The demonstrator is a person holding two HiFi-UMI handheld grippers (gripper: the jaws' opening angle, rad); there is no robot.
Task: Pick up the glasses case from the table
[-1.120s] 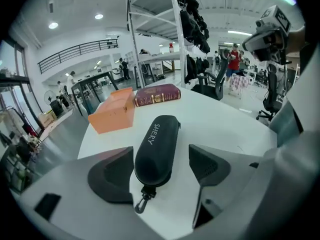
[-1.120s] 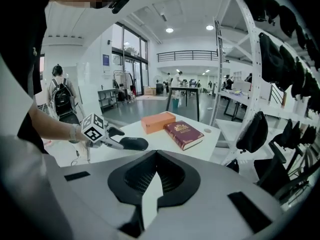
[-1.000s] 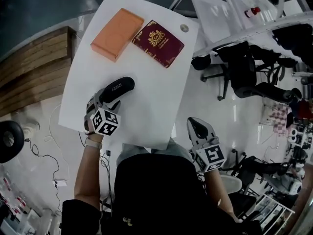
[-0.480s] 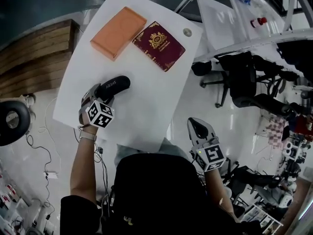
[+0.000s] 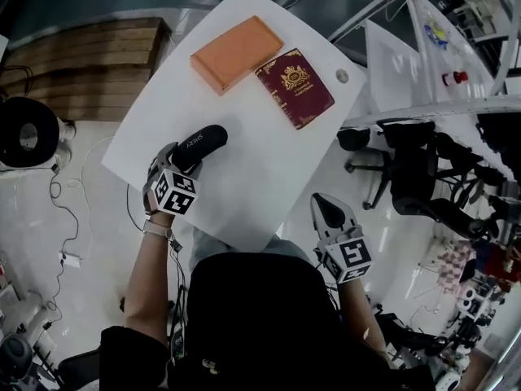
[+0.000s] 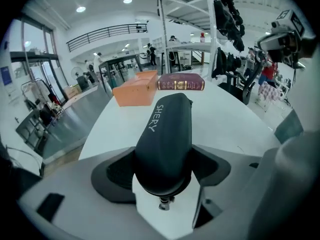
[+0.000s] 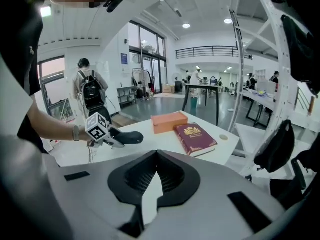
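The black glasses case (image 5: 199, 147) (image 6: 166, 134) (image 7: 127, 137), printed SHERY, sticks out from my left gripper (image 5: 181, 163) (image 6: 162, 170), which is shut on its near end. It points toward the orange box over the white table (image 5: 244, 161). Whether the case rests on the tabletop or hangs just above it I cannot tell. My right gripper (image 5: 327, 215) (image 7: 156, 171) stays off the table's right edge, over the floor, with its jaws shut and nothing between them.
An orange box (image 5: 236, 53) (image 6: 136, 90) (image 7: 169, 121) and a dark red book (image 5: 295, 86) (image 6: 181, 82) (image 7: 196, 138) with a gold crest lie at the table's far end. A small round disc (image 5: 342, 76) is near the far right corner. Office chairs (image 5: 407, 177) stand to the right.
The head camera has swung, so the table sits differently in frame. My left gripper keeps its hold on the case's end; the right gripper stays where it was.
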